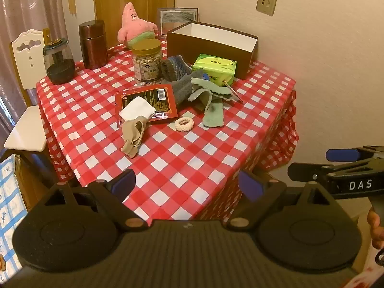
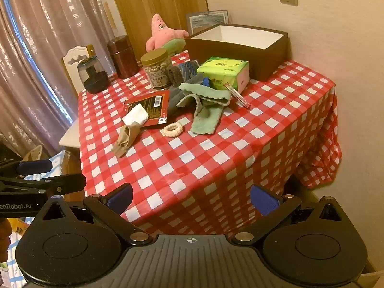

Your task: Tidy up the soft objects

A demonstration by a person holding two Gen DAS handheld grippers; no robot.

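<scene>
On the red-checked table [image 1: 182, 158] lie a green cloth [image 1: 211, 100] [image 2: 206, 110], a grey sock [image 1: 184, 88], a beige stocking [image 1: 133, 136] [image 2: 124, 136], a white folded cloth [image 1: 137, 110], a cream scrunchie [image 1: 184, 124] [image 2: 172, 129] and a rolled dark sock [image 1: 172, 67]. A pink starfish plush [image 1: 134, 24] [image 2: 163, 33] sits at the back beside an open brown box [image 1: 204, 48] [image 2: 240, 52] with nothing visible inside. My left gripper [image 1: 189, 182] and right gripper [image 2: 193, 198] hover open over the near table edge, both with nothing between their fingers.
A nut jar [image 1: 147, 62], a brown canister [image 1: 93, 45], a glass grinder [image 1: 58, 62], a red packet [image 1: 148, 98] and a green tissue pack [image 1: 214, 68] share the table. A white chair [image 1: 26, 72] stands left; the wall is to the right.
</scene>
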